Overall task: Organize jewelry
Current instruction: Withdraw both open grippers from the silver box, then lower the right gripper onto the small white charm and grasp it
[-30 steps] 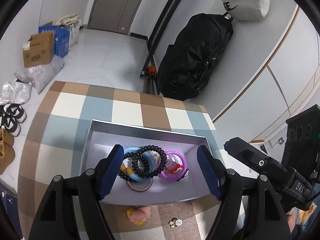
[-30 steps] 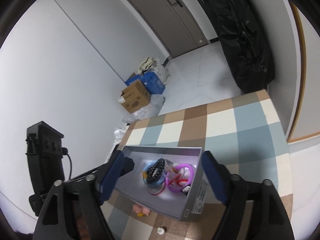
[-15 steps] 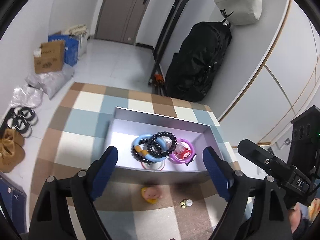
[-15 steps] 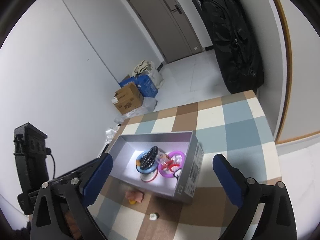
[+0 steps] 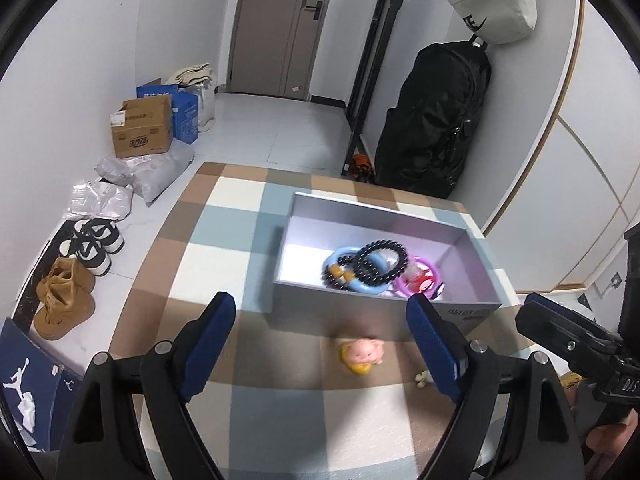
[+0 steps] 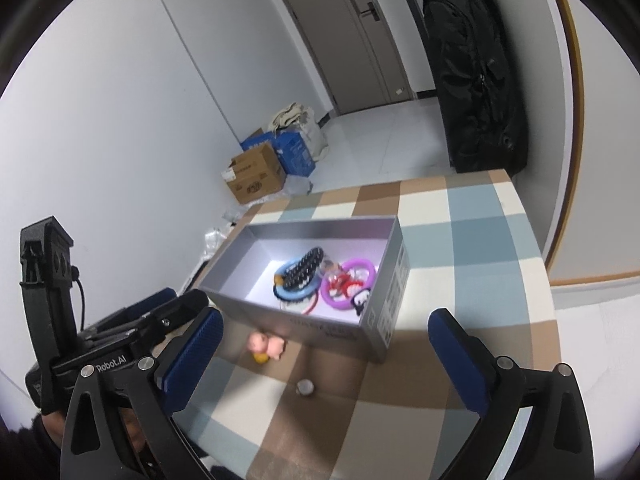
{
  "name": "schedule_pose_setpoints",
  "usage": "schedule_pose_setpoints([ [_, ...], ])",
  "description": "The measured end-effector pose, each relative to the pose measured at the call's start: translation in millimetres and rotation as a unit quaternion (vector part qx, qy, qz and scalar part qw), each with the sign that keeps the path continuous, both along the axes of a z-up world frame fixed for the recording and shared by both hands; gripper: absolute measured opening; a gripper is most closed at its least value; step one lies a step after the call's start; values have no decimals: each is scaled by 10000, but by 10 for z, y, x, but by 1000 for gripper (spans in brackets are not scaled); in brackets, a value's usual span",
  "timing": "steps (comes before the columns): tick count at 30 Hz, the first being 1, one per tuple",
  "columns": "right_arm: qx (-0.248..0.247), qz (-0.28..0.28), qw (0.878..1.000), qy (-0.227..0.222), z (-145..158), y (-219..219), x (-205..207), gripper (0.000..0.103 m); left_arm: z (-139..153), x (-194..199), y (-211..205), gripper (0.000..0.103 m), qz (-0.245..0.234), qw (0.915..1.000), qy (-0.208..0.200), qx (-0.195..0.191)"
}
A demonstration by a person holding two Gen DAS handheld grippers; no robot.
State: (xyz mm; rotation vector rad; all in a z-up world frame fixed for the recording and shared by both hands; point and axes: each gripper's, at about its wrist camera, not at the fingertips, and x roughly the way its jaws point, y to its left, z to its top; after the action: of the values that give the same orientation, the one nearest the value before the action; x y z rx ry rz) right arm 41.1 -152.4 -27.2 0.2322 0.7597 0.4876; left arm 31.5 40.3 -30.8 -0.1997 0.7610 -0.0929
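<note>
A grey open box (image 5: 376, 206) sits on the checkered table. Inside it lie a black bead bracelet (image 5: 382, 262), a blue ring (image 5: 340, 256) and a purple ring (image 5: 430, 276). In front of the box lie a pink pig charm (image 5: 362, 354) and a small pale bead piece (image 5: 420, 378). My left gripper (image 5: 320, 304) hangs open and empty above the near table, short of the box. My right gripper (image 6: 326, 316) is wide open and empty, near the box (image 6: 394, 276), the charm (image 6: 266, 346) and a small round piece (image 6: 306, 388).
The checkered table (image 5: 224, 236) ends at a drop to the floor on the left. On that floor are shoes (image 5: 92, 240) and cardboard boxes (image 5: 142, 130). A black bag (image 5: 436, 120) leans on the far wall. The left gripper's body (image 6: 160, 312) shows at the right view's left.
Both grippers have drawn back from the box and their jaws have widened. The left fingers, earlier over the bracelets, now stand in front of the box. The jewelry has not moved.
</note>
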Motion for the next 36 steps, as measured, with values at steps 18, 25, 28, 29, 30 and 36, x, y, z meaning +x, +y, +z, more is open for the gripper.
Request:
schedule_pose_setpoints([
  [18, -507, 522, 9961, 496, -319, 281, -106, 89, -172, 7, 160, 84, 49, 9994, 337, -69],
  [25, -794, 731, 9921, 640, -434, 422, -115, 70, -161, 22, 191, 84, -13, 9990, 377, -232],
  [28, -914, 785, 9905, 664, -470, 474, -108, 63, -150, 22, 220, 84, 6, 9990, 374, -254],
  [29, -951, 799, 9900, 662, -479, 491, -107, 61, -146, 23, 231, 84, 17, 9989, 375, -271],
  [30, -985, 819, 9895, 661, -488, 508, -108, 56, -144, 28, 245, 84, 32, 9989, 379, -284],
  [36, -1295, 822, 9863, 611, -531, 612, -103, 32, -160, 47, 327, 84, 28, 9977, 413, -535],
])
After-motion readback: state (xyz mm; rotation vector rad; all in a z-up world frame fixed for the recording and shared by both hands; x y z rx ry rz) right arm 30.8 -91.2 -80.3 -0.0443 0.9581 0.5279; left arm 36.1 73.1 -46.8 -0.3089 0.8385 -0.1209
